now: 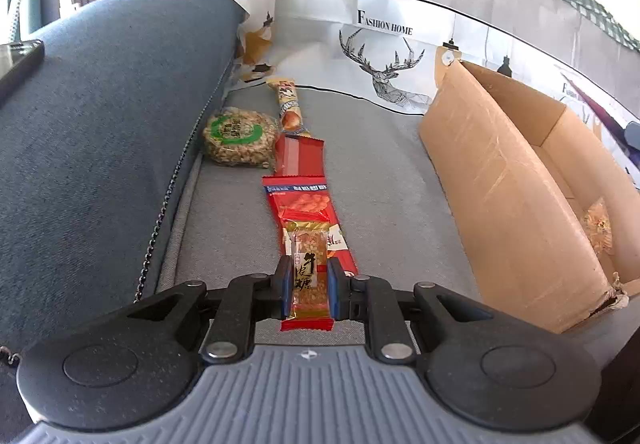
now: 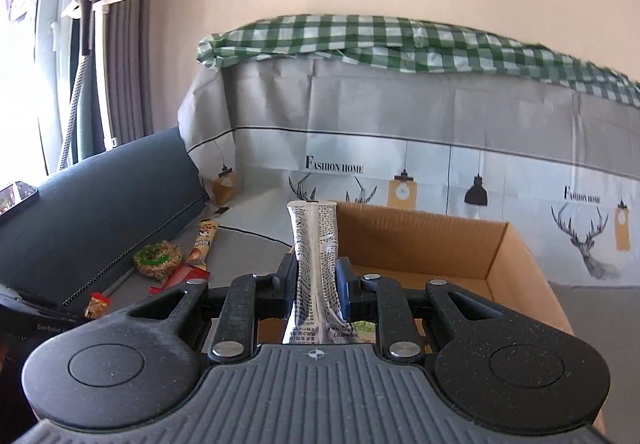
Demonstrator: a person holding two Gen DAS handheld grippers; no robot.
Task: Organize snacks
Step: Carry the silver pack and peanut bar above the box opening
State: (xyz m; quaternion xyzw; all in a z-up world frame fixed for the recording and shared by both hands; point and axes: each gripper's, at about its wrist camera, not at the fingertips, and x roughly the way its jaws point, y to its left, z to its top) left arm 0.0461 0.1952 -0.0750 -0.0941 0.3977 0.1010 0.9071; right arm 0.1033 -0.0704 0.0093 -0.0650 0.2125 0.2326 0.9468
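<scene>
The left gripper (image 1: 308, 286) is clamped on a small peanut candy bar (image 1: 308, 272) in a clear wrapper with red ends, its blue pads pressing the bar's two long sides. The bar is held above the grey sofa seat (image 1: 392, 172), to the left of the cardboard box (image 1: 504, 188).

Left of the box, more snacks lie in a row on the seat: a red peanut packet (image 1: 306, 212) just beyond the held bar, then a plain red packet (image 1: 298, 156), then a long orange-and-white stick packet (image 1: 289, 106). A round seed cake with a green ring label (image 1: 236, 138) sits beside them, against the blue armrest (image 1: 108, 116).

The right gripper (image 2: 318, 276) is closed on a silver printed pouch (image 2: 316, 260), which stands upright between its pads at the near left corner of the box (image 2: 516, 256). A small pale wrapped snack (image 1: 598, 232) lies on the floor of the open box.
</scene>
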